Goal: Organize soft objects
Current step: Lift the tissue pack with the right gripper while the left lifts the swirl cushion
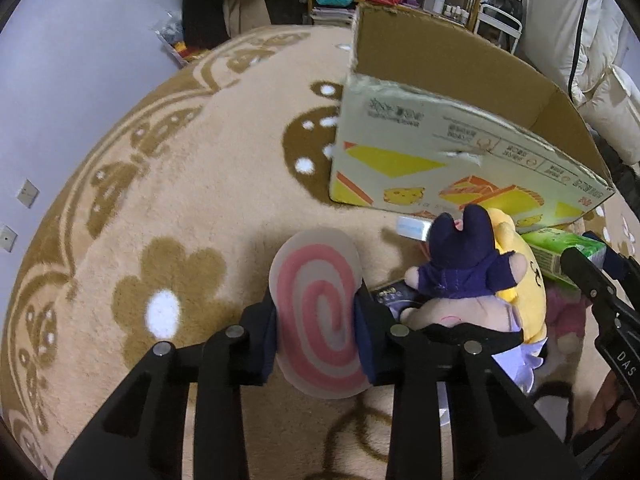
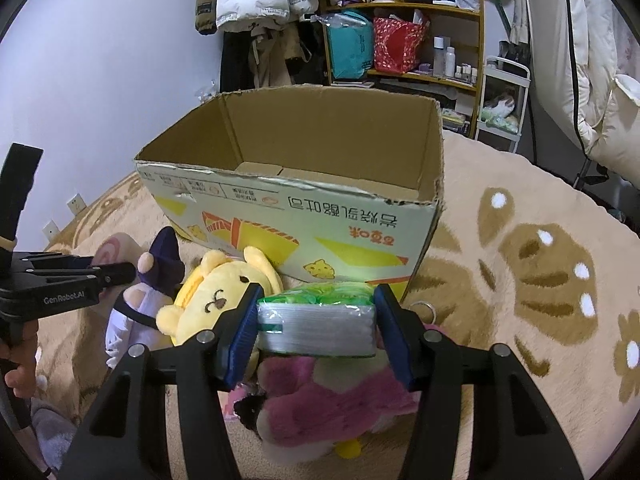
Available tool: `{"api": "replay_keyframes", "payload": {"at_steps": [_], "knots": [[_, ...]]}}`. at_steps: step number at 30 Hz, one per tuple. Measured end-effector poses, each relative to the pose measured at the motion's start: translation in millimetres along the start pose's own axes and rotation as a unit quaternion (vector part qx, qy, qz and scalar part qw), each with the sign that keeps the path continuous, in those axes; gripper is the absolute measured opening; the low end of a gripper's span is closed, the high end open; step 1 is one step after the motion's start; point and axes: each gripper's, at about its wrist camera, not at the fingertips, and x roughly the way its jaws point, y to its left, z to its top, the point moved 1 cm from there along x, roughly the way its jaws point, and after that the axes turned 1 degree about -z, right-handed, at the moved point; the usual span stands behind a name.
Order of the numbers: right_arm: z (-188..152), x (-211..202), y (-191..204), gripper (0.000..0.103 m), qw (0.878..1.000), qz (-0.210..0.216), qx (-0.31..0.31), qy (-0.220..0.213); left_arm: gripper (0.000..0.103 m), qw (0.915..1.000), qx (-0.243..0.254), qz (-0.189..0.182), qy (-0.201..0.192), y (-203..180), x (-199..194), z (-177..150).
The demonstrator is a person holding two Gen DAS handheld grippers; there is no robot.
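**Both hand-held grippers closed on soft items in front of the box**

Your left hand-held gripper has its pads pressed on the flat pink-swirl plush, which stands upright between them. Your right hand-held gripper is clamped on the sides of a green tissue pack, held above the pink plush toy. Just beside both, the yellow bear plush and the purple-hatted doll lie on the carpet, against the open cardboard box.

A beige flower-patterned rug lies before pale walls, a wooden shelf and hung coats.
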Motion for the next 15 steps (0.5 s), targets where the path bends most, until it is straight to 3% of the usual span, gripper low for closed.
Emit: {"api": "replay_keyframes", "payload": {"at_steps": [9,15], "knots": [[4.0,-18.3,1.1,0.059,0.999,-0.004,-0.009,-0.033,0.031,0.9976,0.004,0.020,-0.066,1.8,-28.0,6.1],[8.3,-41.1,2.3,0.059,0.997,-0.008,-0.013,-0.070,0.031,0.9908,-0.003,0.029,-0.132,6.8,-57.8,11.0]]}}
